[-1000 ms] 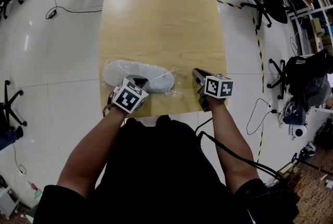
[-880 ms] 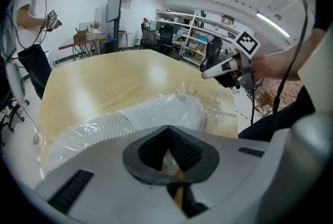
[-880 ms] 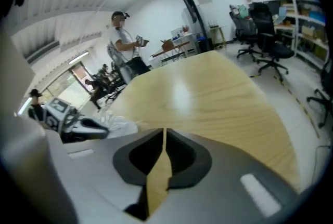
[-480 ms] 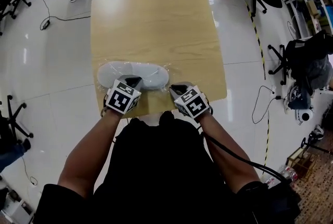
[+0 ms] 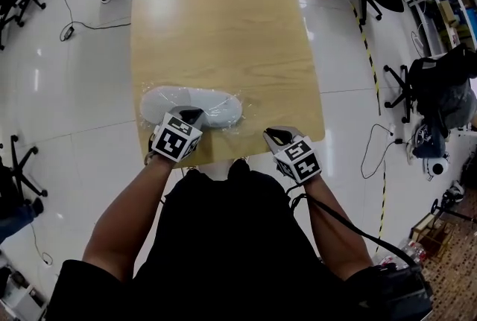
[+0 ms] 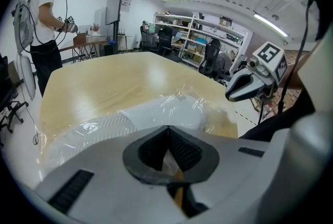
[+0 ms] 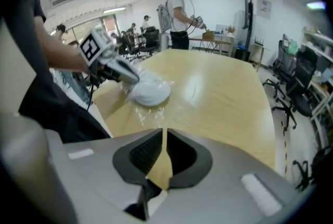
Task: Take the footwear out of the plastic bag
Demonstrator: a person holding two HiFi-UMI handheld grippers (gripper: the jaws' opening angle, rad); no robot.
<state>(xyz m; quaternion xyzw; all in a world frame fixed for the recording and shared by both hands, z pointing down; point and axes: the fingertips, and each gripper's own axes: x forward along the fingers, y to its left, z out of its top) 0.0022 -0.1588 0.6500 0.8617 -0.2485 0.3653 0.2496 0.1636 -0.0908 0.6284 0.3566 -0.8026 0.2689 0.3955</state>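
We are pinching the plastic bag (image 6: 183,94) with the left gripper (image 5: 195,115). Its jaws are fully together, with a fold of clear film caught between the pads at the bag's near edge. The white shoe (image 5: 191,103) is lying inside the bag on the wooden table (image 5: 223,29), just beyond the left gripper's tips, long side across them. The right gripper (image 5: 276,135) is hovering empty over the table's near edge, its jaws parted by only a thin slit. From it, the shoe is sitting well off to the left and ahead, and the bag's loose crinkled end is the nearest part.

Handling, as we are judging it:
- **Film:** it is looking thin, slippery and floppy, so it is likely to stretch and slide rather than carry anything. The pinch on it is only good for anchoring.
- **Shoe:** it is looking light and soft-bodied, with a smooth upper and a firmer sole rim, and not fragile.
- **Bag mouth:** we are guessing it is at the end toward the right gripper, but we cannot tell from the wrinkles.
- **Best hold:** we are thinking the right jaws should open wider, then close on the shoe's end nearest that gripper. They should go across the sole edge or collar, not the rounded upper where the pads would slip.
- **Risk:** we could be catching film together with the shoe and dragging the whole bag.
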